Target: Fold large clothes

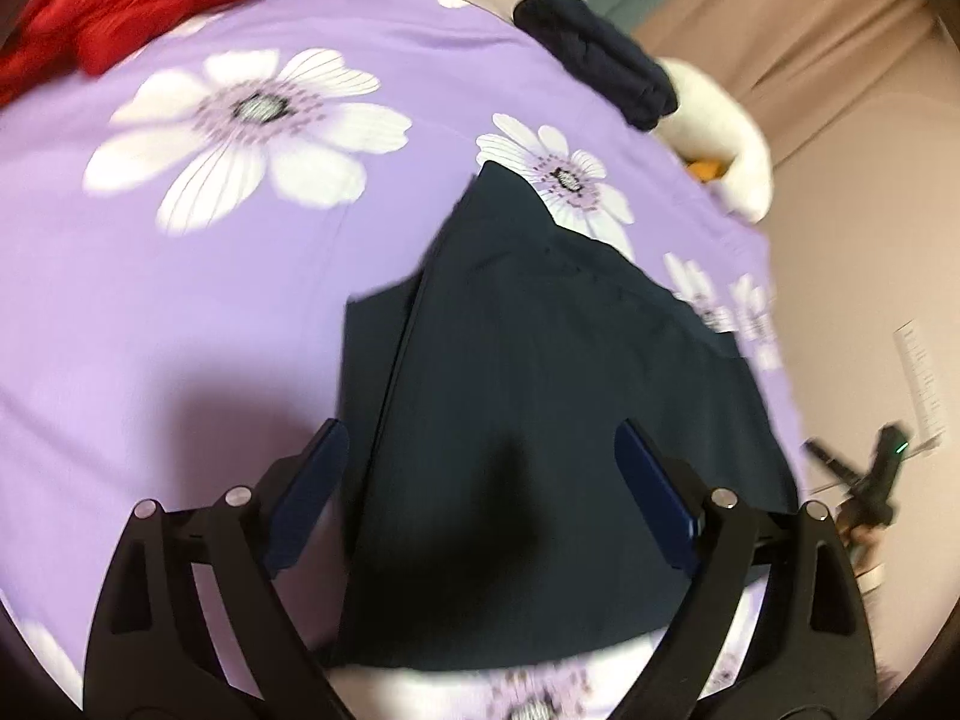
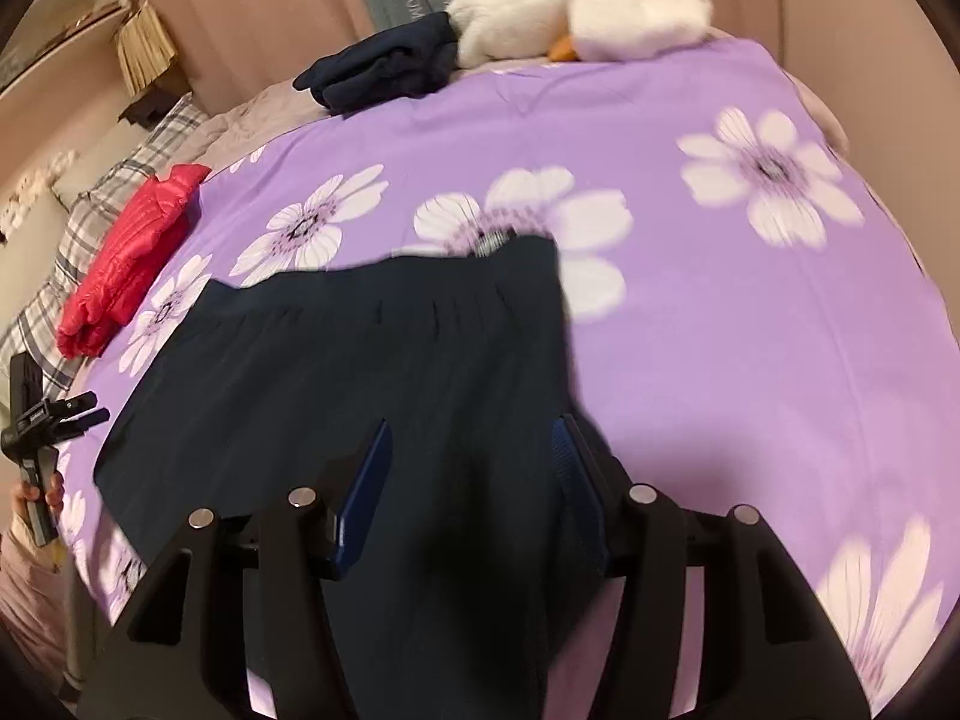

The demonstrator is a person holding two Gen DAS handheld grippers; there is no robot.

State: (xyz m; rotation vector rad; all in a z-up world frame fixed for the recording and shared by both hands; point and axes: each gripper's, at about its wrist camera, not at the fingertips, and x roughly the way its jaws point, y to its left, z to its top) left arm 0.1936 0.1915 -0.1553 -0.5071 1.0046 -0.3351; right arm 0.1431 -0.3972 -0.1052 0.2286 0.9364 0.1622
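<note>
Purple cotton bedsheet printed with large white flowers [image 1: 180,312] covers the whole bed, and a dark navy folded garment of thin smooth fabric [image 1: 528,396] lies flat on it near the close edge. In the right wrist view the same dark garment [image 2: 360,372] shows a gathered waistband along its far edge, with a small grey label at the top right corner.

Over this garment the left gripper [image 1: 483,480], black-framed with blue pads, hangs with its jaws spread wide; nothing sits between the pads and they press on no cloth. The right gripper [image 2: 474,468] also stands with its jaws parted, about half as far, above the garment's right part; its fingers appear clear of the fabric, though blur makes contact hard to judge.

A folded red quilted jacket [image 2: 132,264] rests on the sheet's left side, well apart from the dark garment. At the far edge a second folded navy garment [image 2: 384,69] lies just beside a white plush duck with an orange beak [image 2: 576,6]. A plaid grey pillow [image 2: 90,252] shows behind the red jacket. A hand [image 2: 39,495] grips the other gripper's black handle at the left border of the right wrist view.
</note>
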